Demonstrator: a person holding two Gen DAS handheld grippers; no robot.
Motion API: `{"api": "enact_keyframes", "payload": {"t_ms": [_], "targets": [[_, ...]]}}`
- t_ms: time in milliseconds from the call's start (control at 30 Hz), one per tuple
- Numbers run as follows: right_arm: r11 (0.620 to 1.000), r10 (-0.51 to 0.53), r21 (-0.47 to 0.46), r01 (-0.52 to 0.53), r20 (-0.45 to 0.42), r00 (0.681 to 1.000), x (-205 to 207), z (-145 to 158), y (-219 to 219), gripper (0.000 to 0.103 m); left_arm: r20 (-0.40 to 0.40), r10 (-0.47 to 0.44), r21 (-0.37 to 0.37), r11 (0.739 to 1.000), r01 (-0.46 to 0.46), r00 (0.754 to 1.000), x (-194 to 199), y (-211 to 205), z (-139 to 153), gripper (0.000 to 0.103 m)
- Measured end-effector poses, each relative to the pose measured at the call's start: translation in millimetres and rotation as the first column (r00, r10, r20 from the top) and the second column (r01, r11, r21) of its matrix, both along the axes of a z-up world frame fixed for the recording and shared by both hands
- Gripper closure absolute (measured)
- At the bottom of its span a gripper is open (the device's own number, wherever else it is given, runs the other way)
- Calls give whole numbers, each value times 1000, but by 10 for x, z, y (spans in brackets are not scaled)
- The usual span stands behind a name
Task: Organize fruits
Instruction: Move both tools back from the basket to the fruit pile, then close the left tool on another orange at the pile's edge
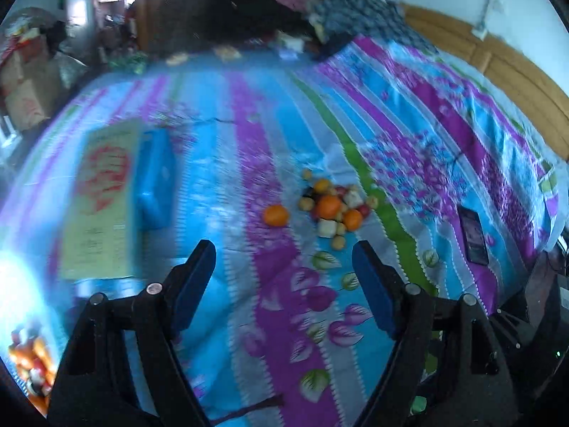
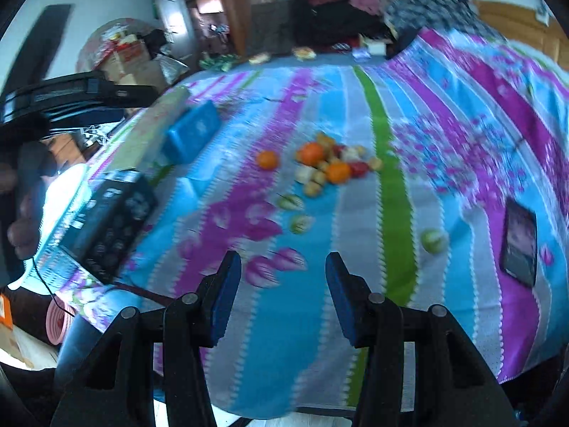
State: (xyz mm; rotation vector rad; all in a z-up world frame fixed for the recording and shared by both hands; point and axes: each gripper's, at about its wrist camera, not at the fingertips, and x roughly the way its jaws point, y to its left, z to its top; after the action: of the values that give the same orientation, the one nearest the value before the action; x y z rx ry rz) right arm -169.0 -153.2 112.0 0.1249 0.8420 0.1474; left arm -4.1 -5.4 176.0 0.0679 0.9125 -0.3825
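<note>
Currently: your left gripper (image 1: 283, 260) and right gripper (image 2: 283, 272) both hover spread and empty, ready to pick. Fruit pile (image 1: 330, 206) sits mid-bed (image 1: 220, 163), one stray orange (image 1: 276, 215) just beside; blue box (image 1: 154, 181) toward the left edge, likely the destination.

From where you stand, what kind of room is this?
Most likely a bedroom in a home: a bed with a striped floral sheet, a wooden headboard, and bedding piled at the far end. Fruit lies on the sheet.
</note>
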Motion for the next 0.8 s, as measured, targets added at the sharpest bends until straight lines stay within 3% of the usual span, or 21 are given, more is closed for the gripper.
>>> {"api": "enact_keyframes", "payload": {"t_ms": [167,267,500,600,700,767,800], "targets": [[999,-50,-1,50,-65,997,98,-292,-401,50,-106,-92,-2,996,92,990,389,-574,-610,30],[996,-84,0,85,-102,991,176,-468,-645,50,-177,-108,4,994,110,978,566,-742,-993,39],[990,-138,16,142,-155,978,375,-787,-1026,50,-219,-86,-6,996,87,972,781,-852,-1342,40],[989,-141,14,144,-154,978,416,-839,-1070,50,-225,-33,18,999,38,974,881,-770,-1422,36],[991,-135,-2,136,-146,980,405,-861,-1065,50,-207,72,11,997,-72,976,921,-525,-1427,31],[991,-135,0,137,-141,981,386,-866,-1065,50,-130,222,175,965,-198,966,925,-380,-1382,34],[990,-137,3,139,-135,981,373,-854,-1057,50,-106,248,165,959,-229,963,908,-291,-1334,34]]}}
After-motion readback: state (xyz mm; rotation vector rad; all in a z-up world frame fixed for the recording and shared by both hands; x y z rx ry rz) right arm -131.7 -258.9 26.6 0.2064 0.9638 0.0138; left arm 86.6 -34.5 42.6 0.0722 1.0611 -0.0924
